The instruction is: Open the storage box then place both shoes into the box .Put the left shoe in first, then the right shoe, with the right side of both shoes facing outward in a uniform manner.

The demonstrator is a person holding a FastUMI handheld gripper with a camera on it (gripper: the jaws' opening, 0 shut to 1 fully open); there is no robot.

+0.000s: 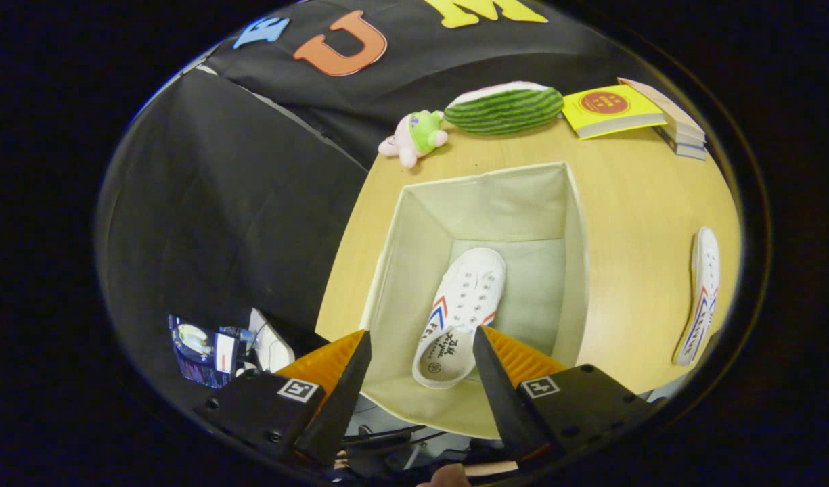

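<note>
The gripper [421, 352] is held with jaws wide apart, empty, above the open box [414, 223]; one shoe [463, 308] lies inside; the other shoe [700, 294] is left on the tabletop [631, 203], with a plush toy [414, 137], watermelon [503, 107] and books [631, 108] beyond.

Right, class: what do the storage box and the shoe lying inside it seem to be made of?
Box: probably cloth, matte cream, since its walls crease and sag slightly. Shoe: probably white canvas, matte, with metal-looking eyelets and a paler, likely rubber, sole edge. The tongs hang open above it.

The gripper [421, 345] has black screwed housings bearing square white markers, with ribbed jaws.
</note>
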